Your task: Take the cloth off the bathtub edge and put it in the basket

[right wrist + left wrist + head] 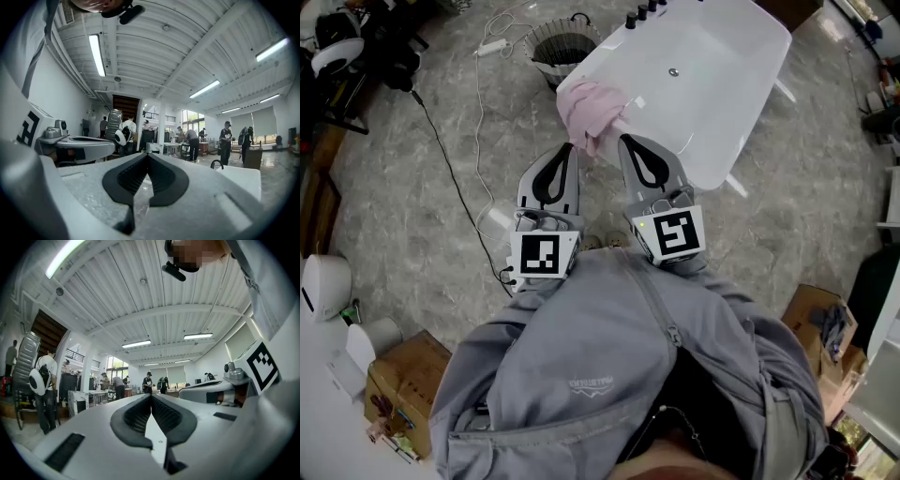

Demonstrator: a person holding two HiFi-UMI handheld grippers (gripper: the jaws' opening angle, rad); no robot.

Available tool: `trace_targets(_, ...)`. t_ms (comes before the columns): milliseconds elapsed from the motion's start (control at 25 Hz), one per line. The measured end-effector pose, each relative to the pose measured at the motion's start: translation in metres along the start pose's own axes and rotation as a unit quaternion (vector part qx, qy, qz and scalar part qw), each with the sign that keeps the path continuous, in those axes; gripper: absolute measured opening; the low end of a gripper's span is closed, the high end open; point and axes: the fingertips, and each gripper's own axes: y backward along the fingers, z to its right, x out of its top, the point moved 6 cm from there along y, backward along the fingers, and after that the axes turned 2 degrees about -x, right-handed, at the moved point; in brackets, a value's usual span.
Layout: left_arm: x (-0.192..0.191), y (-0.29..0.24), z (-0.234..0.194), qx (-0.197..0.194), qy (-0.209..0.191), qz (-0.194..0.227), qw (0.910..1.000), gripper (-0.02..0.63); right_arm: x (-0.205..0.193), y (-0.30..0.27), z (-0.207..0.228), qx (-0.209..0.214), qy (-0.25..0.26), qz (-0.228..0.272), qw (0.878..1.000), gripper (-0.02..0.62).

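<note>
Head view: a pink cloth [589, 112] is being shown bunched over the near rim of a glossy white bathtub [703, 84]. It is lying just ahead of the tips of the left gripper [570, 150] and the right gripper [623, 142], both of which are being pointed towards it. A round, dark wire basket [561, 49] is being seen on the grey marbled floor [412, 187], just beside the tub's far left corner. The cloth is being judged soft, light and limp (likely to sag and trail once lifted), so a thick fold at the top of the bunch is being suggested as the place to pinch.

Left gripper view: the ribbed black pads [136, 416] are being pressed together with nothing between them.

Right gripper view: the jaws are likewise being held fully together and empty, with a white surface, probably the tub, being glimpsed at lower right
</note>
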Motion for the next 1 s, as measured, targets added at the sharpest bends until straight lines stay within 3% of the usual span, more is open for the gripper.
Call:
trace_targets(400, 0.002, 0.007, -0.013, -0.013, 0.000, 0.011, 0.9999, 0.008, 0.002, -0.006, -0.015, -0.002, 0.001, 0.009, 1.000, 0.003)
trace_targets(760, -0.007, 0.016, -0.032, -0.033, -0.004, 0.005, 0.9994, 0.008, -0.003, -0.010, -0.032, -0.032, -0.004, 0.013, 0.999, 0.004)
trace_targets(1000, -0.010, 0.008, -0.049, -0.018, -0.004, 0.010, 0.9998, 0.008, -0.009, -0.021, -0.020, -0.043, 0.008, 0.009, 0.999, 0.003)
